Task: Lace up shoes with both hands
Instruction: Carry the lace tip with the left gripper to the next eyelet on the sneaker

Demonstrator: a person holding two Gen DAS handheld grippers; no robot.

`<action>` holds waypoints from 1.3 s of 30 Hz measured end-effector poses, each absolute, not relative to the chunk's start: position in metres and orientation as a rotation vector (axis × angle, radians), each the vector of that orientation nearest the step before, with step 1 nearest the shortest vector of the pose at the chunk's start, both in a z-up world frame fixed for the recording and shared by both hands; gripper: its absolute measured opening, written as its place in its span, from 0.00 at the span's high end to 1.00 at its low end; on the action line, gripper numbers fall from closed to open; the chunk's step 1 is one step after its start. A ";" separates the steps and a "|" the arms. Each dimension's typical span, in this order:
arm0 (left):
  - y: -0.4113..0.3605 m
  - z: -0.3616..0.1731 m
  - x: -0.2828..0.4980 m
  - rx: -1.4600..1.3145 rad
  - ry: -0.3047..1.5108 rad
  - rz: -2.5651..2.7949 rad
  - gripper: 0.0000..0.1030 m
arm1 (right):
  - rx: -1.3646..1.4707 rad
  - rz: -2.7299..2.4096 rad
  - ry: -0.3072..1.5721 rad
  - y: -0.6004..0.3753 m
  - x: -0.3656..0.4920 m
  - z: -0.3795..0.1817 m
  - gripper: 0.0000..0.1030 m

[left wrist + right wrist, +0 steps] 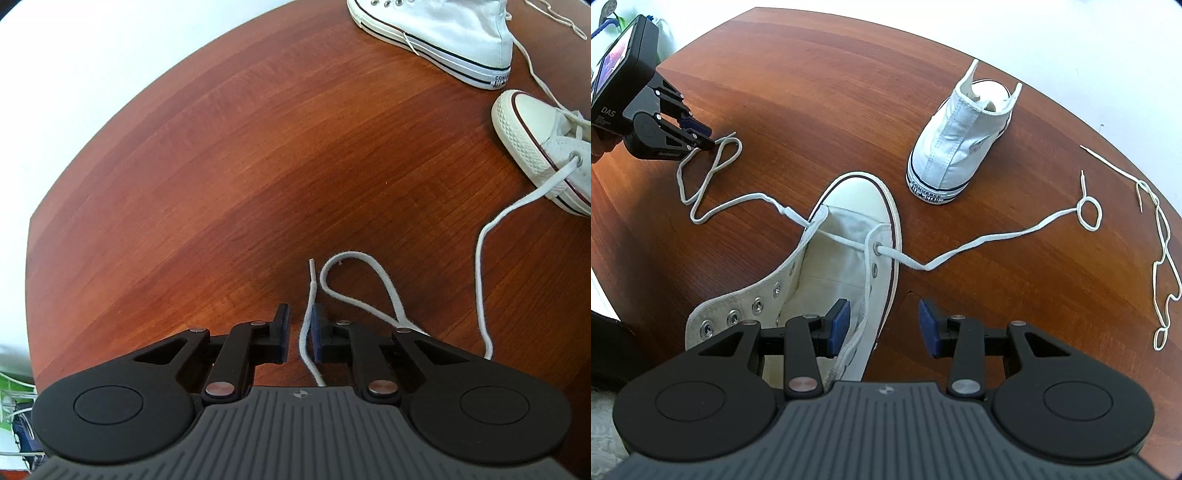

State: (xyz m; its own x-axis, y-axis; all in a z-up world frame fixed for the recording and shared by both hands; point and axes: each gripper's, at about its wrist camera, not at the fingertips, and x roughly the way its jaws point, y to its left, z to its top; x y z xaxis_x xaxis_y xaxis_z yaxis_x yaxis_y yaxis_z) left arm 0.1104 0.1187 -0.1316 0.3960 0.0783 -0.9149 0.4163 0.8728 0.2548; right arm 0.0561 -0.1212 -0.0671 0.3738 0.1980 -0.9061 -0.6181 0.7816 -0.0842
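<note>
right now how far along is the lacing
Done: the lace runs only through the near shoe's bottom eyelet pair. In hand: the left gripper stands around the lace's left end, not yet pinching; the right gripper is open. Left: the upper eyelets, plus the far shoe and its loose lace.

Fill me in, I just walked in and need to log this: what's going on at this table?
A person is lacing a white high-top sneaker using handheld tongs. The lace is threaded only through the front eyelets. The left tongs have one lace end between their pads, which don't yet pinch it. The right tongs hover open over the shoe's right side. A second sneaker and a spare lace lie on the wooden table.
</note>
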 end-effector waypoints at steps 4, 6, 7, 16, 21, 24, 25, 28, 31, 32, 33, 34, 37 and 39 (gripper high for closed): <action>0.119 -0.131 0.110 0.489 1.154 -0.256 0.87 | -0.440 0.531 1.072 -0.123 0.055 -0.066 0.60; 0.118 -0.132 0.111 0.485 1.154 -0.266 0.98 | -0.431 0.525 1.074 -0.123 0.055 -0.065 0.60; 0.118 -0.132 0.111 0.480 1.156 -0.272 0.98 | -0.429 0.524 1.075 -0.123 0.055 -0.065 0.60; 0.107 -0.116 0.103 0.466 1.093 -0.288 0.99 | -0.416 0.516 1.076 -0.126 0.055 -0.064 0.60; 0.094 -0.095 0.096 0.454 1.033 -0.294 0.98 | -0.422 0.523 1.069 -0.126 0.055 -0.063 0.60; 0.082 -0.078 0.090 0.450 0.992 -0.315 0.98 | -0.421 0.526 1.065 -0.126 0.055 -0.063 0.60; 0.075 -0.071 0.087 0.450 0.973 -0.329 0.98 | -0.419 0.528 1.064 -0.127 0.056 -0.063 0.60; 0.055 -0.052 0.079 0.446 0.928 -0.374 0.98 | -0.412 0.532 1.062 -0.127 0.057 -0.064 0.60; 0.038 -0.041 0.074 0.447 0.902 -0.420 0.98 | -0.395 0.536 1.063 -0.128 0.059 -0.065 0.60; 0.029 -0.037 0.072 0.447 0.890 -0.443 0.98 | -0.389 0.538 1.064 -0.128 0.059 -0.065 0.60; 0.020 -0.034 0.071 0.446 0.883 -0.471 0.98 | -0.383 0.540 1.065 -0.128 0.060 -0.066 0.60; 0.015 -0.032 0.068 0.451 0.875 -0.486 0.98 | -0.373 0.543 1.067 -0.128 0.061 -0.067 0.60; 0.001 -0.030 0.064 0.465 0.869 -0.526 0.98 | -0.347 0.548 1.070 -0.127 0.063 -0.069 0.70; -0.011 -0.030 0.060 0.481 0.866 -0.564 0.98 | -0.318 0.552 1.079 -0.128 0.065 -0.071 0.80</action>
State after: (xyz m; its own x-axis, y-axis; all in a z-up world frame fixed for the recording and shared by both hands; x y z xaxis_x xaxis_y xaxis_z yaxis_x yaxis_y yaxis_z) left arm 0.0603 -0.0105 -0.0298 0.5218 -0.2629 -0.8116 0.6359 0.7540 0.1646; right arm 0.0648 -0.1277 -0.0706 0.3563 0.2683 -0.8950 -0.5690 0.8221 0.0199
